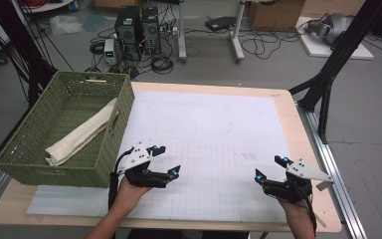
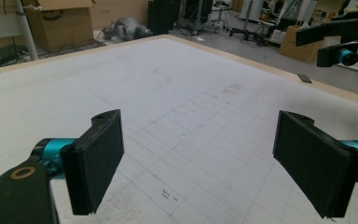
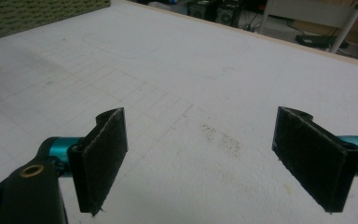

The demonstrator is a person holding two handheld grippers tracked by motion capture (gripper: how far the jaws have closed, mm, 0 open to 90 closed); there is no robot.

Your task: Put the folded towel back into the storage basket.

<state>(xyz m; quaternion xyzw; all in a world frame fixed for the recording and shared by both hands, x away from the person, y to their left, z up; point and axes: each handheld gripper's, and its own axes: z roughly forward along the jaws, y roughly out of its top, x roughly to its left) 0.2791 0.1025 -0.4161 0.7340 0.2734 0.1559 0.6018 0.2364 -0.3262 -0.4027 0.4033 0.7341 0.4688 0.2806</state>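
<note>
My left gripper point(image 1: 166, 159) hovers open over the white gridded mat point(image 1: 214, 129), just right of a green woven basket point(image 1: 64, 124). Its black pads point(image 2: 98, 163) stand wide apart with nothing between them. My right gripper point(image 1: 269, 168) is also open, near the mat's front right corner, with bare mat between its pads point(image 3: 101, 161). A rolled beige cloth point(image 1: 82, 134) lies aslant inside the basket. In the left gripper view, the right gripper point(image 2: 347, 56) shows far off at the upper right.
The basket stands on the table's left side, and its wall point(image 3: 32, 14) appears at the top left of the right gripper view. The wooden table edge point(image 1: 298, 129) runs along the right. Computers, cables and boxes sit on the floor beyond the table.
</note>
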